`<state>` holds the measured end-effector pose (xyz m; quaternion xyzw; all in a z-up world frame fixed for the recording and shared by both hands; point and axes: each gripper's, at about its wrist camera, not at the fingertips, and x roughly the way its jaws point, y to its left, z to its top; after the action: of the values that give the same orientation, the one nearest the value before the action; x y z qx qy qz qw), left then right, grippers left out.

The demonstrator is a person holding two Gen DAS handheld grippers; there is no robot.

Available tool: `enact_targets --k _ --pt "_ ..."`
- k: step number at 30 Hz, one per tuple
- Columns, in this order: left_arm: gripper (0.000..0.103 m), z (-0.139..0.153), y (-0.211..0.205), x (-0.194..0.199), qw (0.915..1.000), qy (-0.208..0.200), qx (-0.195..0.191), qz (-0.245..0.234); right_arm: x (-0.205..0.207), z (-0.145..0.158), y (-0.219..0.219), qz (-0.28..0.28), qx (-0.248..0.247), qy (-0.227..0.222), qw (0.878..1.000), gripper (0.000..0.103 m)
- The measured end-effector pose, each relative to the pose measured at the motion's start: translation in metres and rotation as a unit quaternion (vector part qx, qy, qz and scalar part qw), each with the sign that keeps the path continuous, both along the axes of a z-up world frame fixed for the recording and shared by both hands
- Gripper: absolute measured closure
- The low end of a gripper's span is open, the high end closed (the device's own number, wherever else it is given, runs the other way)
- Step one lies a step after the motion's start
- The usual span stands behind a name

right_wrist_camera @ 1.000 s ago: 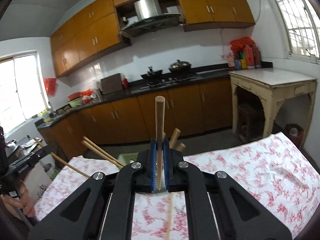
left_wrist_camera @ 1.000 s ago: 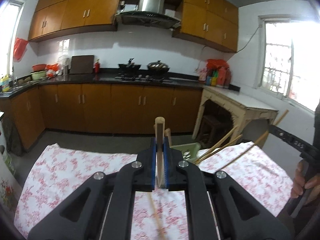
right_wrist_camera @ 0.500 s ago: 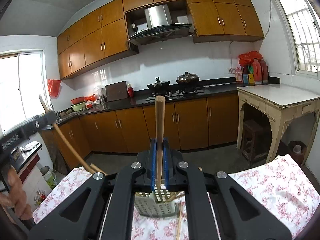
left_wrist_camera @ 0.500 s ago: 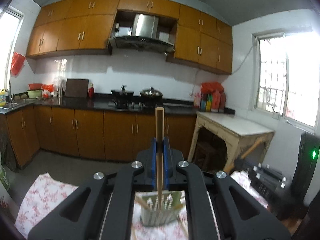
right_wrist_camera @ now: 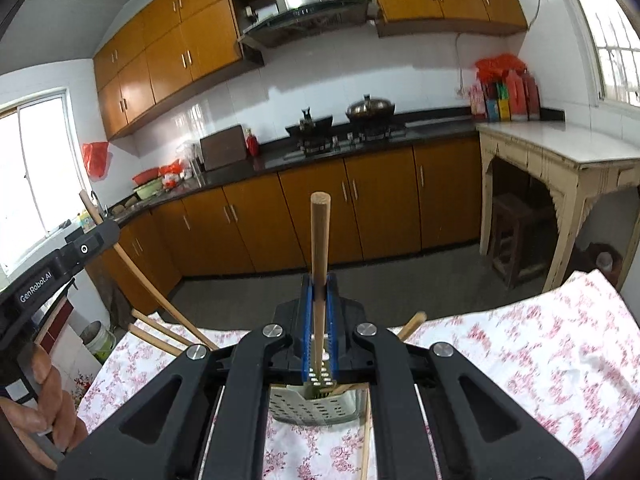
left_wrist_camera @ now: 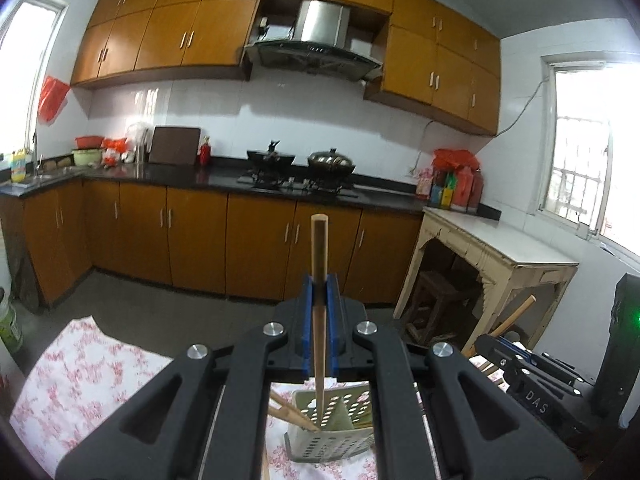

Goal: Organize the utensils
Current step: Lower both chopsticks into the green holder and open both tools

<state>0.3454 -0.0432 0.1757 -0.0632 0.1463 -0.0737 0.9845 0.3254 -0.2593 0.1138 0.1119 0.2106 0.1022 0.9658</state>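
My left gripper (left_wrist_camera: 319,292) is shut on a wooden chopstick (left_wrist_camera: 319,264) that stands upright, its lower end inside the pale green perforated utensil holder (left_wrist_camera: 332,436). My right gripper (right_wrist_camera: 319,296) is shut on another wooden chopstick (right_wrist_camera: 319,248), also upright, its lower end over the same holder (right_wrist_camera: 316,406). Other chopsticks (left_wrist_camera: 290,414) lean in the holder. The right gripper shows at the right of the left wrist view (left_wrist_camera: 520,364), the left gripper at the left of the right wrist view (right_wrist_camera: 72,256).
The holder stands on a table with a red floral cloth (right_wrist_camera: 520,360). A loose chopstick (right_wrist_camera: 366,440) lies on the cloth beside the holder. Kitchen cabinets, a stove and a cream side table (left_wrist_camera: 492,248) are beyond the table.
Both grippers have tilted from level to steeply downward over the holder. The chopsticks' lower ends have come down to the holder, which now sits under both grippers.
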Motion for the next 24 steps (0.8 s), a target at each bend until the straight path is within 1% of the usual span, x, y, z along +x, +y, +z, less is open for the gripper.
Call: enact_targets --k 5,8,15,24 --pt "0.095 -0.018 0.003 0.011 0.9999 0.013 -0.004 0.005 0.009 -0.014 0.004 0.003 0.001 0.023 1.0 0.096" --pt "0.095 -0.023 0.003 0.016 0.9997 0.024 -0.005 0.004 0.011 -0.019 0.007 0.005 -0.003 0.031 1.0 0.096" --pt "0.095 -0.024 0.003 0.012 0.9998 0.022 0.003 0.0 0.014 -0.018 0.011 0.006 -0.004 0.034 0.999 0.096" --pt "0.094 -0.024 0.002 0.009 0.9995 0.03 0.009 0.003 0.014 -0.017 0.015 0.003 -0.015 0.031 0.999 0.096"
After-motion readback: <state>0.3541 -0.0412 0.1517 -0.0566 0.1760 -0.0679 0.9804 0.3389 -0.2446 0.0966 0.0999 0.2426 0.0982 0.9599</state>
